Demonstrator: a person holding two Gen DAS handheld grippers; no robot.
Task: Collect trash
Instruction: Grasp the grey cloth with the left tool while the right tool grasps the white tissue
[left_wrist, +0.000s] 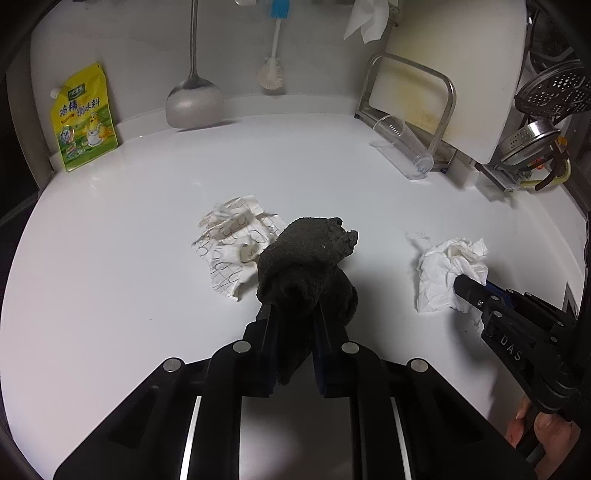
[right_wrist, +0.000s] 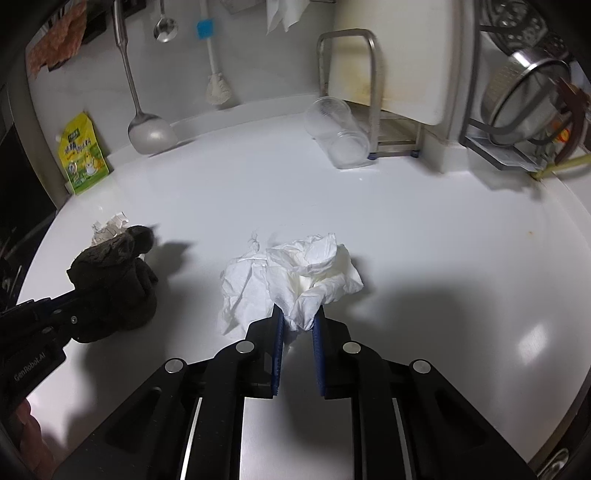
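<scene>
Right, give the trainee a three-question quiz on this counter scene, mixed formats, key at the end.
1. True or false: the left gripper is shut on the dark cloth.
2. What is the right gripper gripping? A) the clear plastic cup B) the crumpled white tissue C) the yellow seasoning pouch
3. Fill in: the one piece of paper trash that neither gripper holds, lying on the white counter beside the dark cloth, is the crumpled ______ paper.

Key: 1 true; 2 B; 3 grid-printed.
</scene>
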